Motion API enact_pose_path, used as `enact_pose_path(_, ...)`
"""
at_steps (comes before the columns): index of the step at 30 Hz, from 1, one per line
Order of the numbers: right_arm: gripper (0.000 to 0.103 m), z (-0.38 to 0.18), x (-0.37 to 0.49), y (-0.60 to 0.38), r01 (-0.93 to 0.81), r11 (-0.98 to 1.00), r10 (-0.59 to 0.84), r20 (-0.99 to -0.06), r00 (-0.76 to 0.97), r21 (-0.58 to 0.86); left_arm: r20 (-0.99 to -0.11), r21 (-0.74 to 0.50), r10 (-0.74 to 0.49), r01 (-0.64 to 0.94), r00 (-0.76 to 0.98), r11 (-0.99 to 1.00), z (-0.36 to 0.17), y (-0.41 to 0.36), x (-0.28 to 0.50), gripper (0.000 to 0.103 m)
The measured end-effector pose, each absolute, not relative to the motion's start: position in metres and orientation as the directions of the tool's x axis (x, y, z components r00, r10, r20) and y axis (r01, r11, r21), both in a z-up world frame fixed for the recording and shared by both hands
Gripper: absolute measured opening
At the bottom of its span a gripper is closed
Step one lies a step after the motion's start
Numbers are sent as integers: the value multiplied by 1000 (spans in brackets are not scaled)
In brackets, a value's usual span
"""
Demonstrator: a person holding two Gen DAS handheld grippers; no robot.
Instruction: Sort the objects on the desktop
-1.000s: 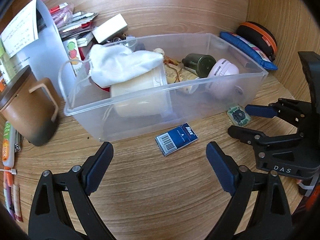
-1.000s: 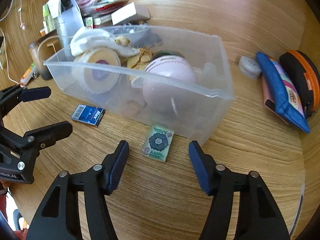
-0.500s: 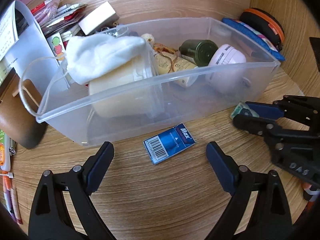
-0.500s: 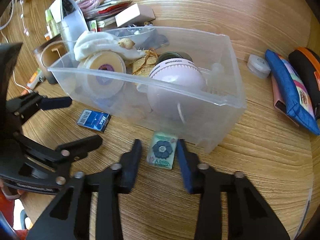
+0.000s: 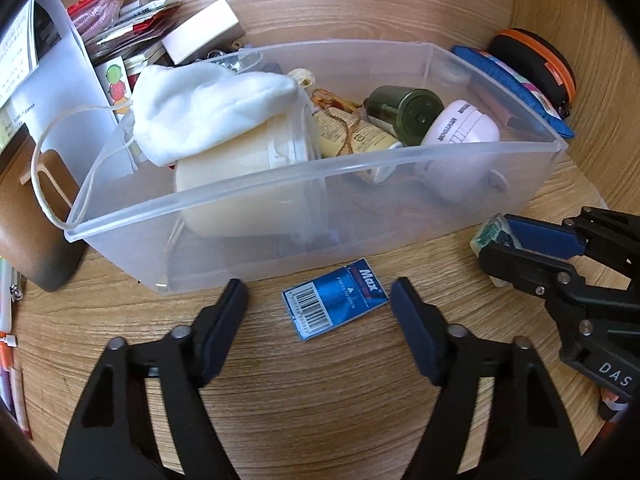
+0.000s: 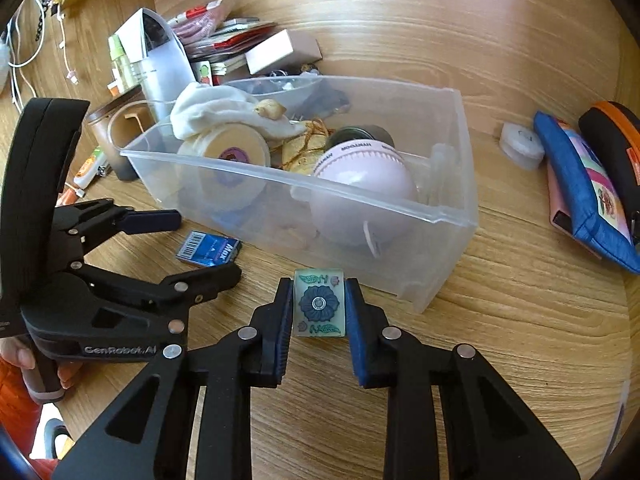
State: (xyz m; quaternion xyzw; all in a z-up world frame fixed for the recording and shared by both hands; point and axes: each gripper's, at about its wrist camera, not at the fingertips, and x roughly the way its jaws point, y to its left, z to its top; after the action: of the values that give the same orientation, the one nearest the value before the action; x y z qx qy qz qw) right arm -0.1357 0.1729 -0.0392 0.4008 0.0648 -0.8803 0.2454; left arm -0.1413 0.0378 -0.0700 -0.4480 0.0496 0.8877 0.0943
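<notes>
We found the right gripper [image 6: 319, 312] clamped on the tile [image 6: 319, 307], a small pale block with a dark flower on its face, its 2 pads pressed against the tile's sides just in front of the bin [image 6: 456, 216]. The left gripper [image 5: 319, 306] was closing, its jaws either side of the blue box [image 5: 335, 302] but not touching it; that box lay flat on the desk [image 5: 320, 400] just beside the bin's near wall. Inside the bin we saw a white cloth [image 5: 208, 108], a cream tub [image 5: 240, 184], a green canister [image 5: 404, 114] and a pink ball [image 6: 362, 178].
</notes>
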Motion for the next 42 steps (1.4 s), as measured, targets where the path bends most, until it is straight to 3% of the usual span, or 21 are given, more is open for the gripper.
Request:
enact_pose_path(2, 22, -36, -134, 173, 486, -870, -383, -732, -564, 80, -801, 3, 137, -232, -583, -973, -68, 41, -139, 53)
enact_pose_path(18, 22, -17, -120, 184, 452, -891, -350, -709, -612, 50, -768, 59, 115, -249, -630, -967, -62, 53, -116, 52)
enact_pose_path(42, 22, 30, -94, 165, 468, -884, -350, -639, -684, -16, -625, 37, 140, -208, -768, -978, 5, 18, -82, 52)
